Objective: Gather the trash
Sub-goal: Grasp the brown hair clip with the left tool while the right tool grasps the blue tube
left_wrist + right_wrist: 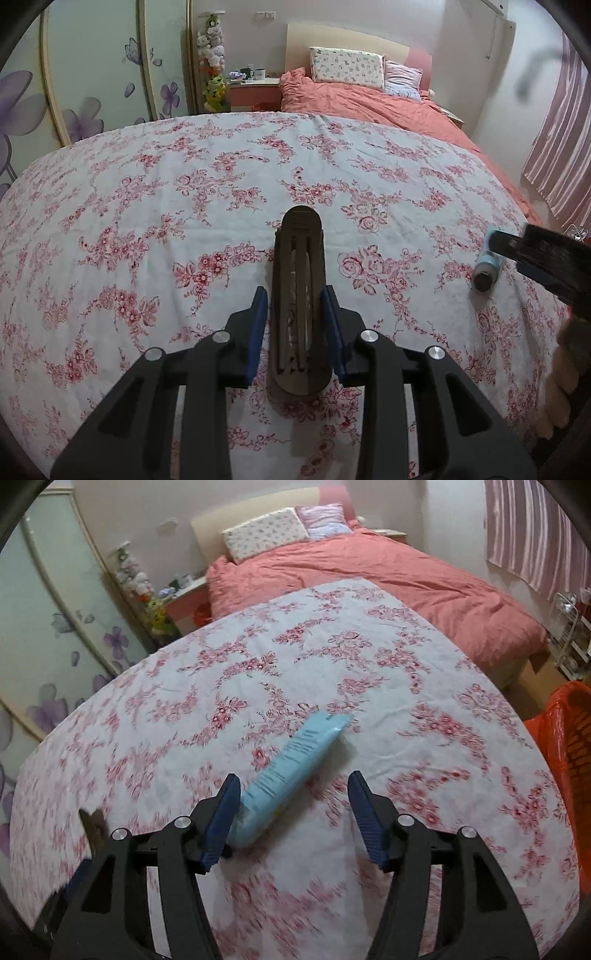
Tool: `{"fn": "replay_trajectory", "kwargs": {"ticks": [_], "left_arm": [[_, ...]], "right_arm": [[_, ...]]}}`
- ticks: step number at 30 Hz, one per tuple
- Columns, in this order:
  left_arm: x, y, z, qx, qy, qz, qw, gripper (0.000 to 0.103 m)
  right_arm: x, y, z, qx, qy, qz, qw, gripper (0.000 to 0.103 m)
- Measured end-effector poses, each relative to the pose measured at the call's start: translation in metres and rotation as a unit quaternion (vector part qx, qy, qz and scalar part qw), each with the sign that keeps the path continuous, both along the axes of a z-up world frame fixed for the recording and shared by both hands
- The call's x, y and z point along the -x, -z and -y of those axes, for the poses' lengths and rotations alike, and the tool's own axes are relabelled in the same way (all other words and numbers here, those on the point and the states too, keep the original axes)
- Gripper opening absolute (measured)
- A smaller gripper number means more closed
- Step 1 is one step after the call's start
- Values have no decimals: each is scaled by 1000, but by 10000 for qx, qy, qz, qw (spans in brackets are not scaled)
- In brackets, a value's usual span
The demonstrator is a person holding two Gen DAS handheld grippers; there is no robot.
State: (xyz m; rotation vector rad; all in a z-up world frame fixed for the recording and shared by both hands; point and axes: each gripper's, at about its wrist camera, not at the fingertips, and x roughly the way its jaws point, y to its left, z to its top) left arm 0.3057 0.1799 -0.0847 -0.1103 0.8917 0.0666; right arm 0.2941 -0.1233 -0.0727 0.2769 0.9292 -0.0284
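Between the left claw [295,317] pads sits a brown slotted clip [299,295], gripped. To its right the right claw [291,805] stands open — its left pad touches a blue tube [295,771] lying on the flowered table [369,664]. Center the tube first, then close; an orange basket [569,746] waits far right.

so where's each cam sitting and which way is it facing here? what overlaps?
Left wrist: on the left gripper, looking down along its fingers over the floral cloth toward the bed; a brown slotted object sits between the pads; a hand's fingers show at the right edge.
Right wrist: on the right gripper, facing the same way, open around a blue tube; orange basket at right.
Shared: cloth, bed, blue tube, and the right gripper, which enters the left view.
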Motion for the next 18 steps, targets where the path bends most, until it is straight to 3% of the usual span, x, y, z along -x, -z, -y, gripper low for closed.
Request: {"fn": "replay_trajectory", "kwargs": {"ticks": [4,9,14,18], "left_arm": [[2,0,-2,54,-2,6,10000,32],[3,-1,-3,116,-6,15,9999,32],[3,-1,-5,208,-12,37,9998,32],[7,-1,-2,184,8,39,9998,35]], "right_arm": [[-6,5,-12,282,19,-67,9996,57],[10,5,-12,580,-496,21,9971,30],[46,6,15,518,-835,91,9951,28],[69,7,31,787,-1041,234,9912,28]]}}
